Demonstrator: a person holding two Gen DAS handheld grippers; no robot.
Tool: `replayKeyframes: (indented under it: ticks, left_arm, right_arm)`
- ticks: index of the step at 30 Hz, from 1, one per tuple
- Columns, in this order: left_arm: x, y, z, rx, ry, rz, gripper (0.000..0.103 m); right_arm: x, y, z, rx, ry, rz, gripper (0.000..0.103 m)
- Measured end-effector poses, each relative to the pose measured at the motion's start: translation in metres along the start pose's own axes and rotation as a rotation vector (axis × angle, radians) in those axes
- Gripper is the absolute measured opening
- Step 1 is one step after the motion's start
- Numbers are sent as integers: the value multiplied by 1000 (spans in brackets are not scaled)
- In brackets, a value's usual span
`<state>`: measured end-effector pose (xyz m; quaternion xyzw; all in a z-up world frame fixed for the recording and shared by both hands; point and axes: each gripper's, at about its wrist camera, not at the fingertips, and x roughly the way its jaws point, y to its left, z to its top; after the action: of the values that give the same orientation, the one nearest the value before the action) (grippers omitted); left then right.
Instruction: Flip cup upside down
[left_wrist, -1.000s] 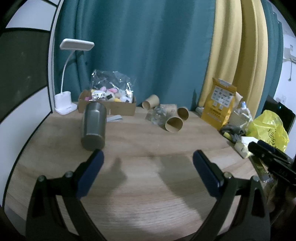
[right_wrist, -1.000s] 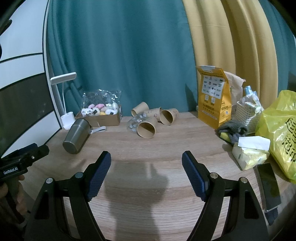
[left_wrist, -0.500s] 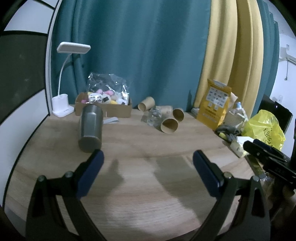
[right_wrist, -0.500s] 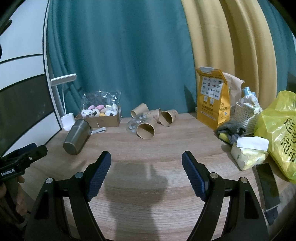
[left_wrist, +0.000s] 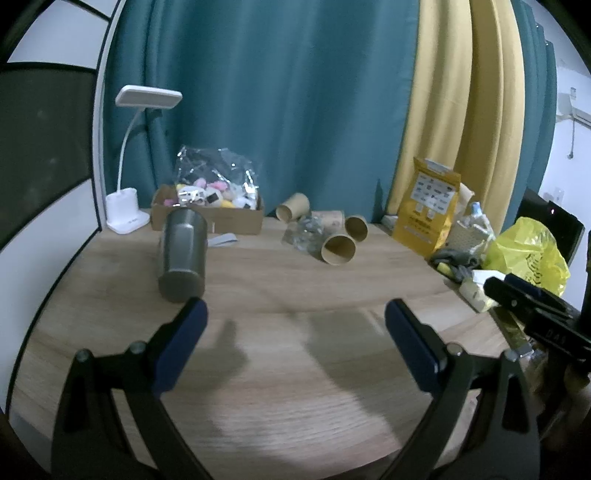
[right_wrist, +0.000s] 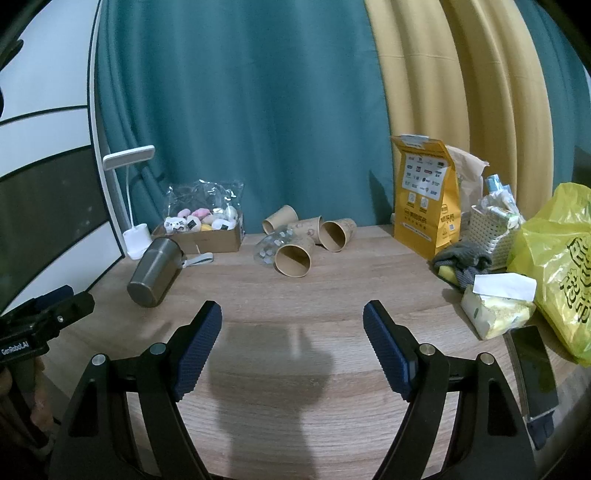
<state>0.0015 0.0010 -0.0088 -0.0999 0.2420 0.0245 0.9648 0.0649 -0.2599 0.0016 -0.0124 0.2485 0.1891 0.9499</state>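
A grey metal cup (left_wrist: 183, 254) lies on its side on the wooden table (left_wrist: 295, 362), its closed base toward me; it also shows in the right wrist view (right_wrist: 155, 271) at the left. My left gripper (left_wrist: 295, 317) is open and empty, its left fingertip (left_wrist: 190, 321) just in front of the cup's base, apart from it. My right gripper (right_wrist: 291, 321) is open and empty over the table's middle, well right of the cup.
Several brown paper cups (right_wrist: 293, 254) lie on their sides at the back middle. A cardboard box of small toys (left_wrist: 210, 210) and a white desk lamp (left_wrist: 127, 214) stand behind the metal cup. A yellow pouch (right_wrist: 424, 206), yellow plastic bag (right_wrist: 557, 266), tissue pack (right_wrist: 495, 306) and phone (right_wrist: 533, 365) crowd the right side.
The left gripper's view has shifted a little, with the cup now slightly nearer its left fingertip. The right gripper has barely moved. Both stay open.
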Motion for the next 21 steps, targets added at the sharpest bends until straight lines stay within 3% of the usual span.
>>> replayKeyframes:
  ticks: [21]
  left_arm:
    - [0, 5, 2, 4, -3, -6, 98]
  right_arm:
    - [2, -1, -1, -1, 1, 0, 82]
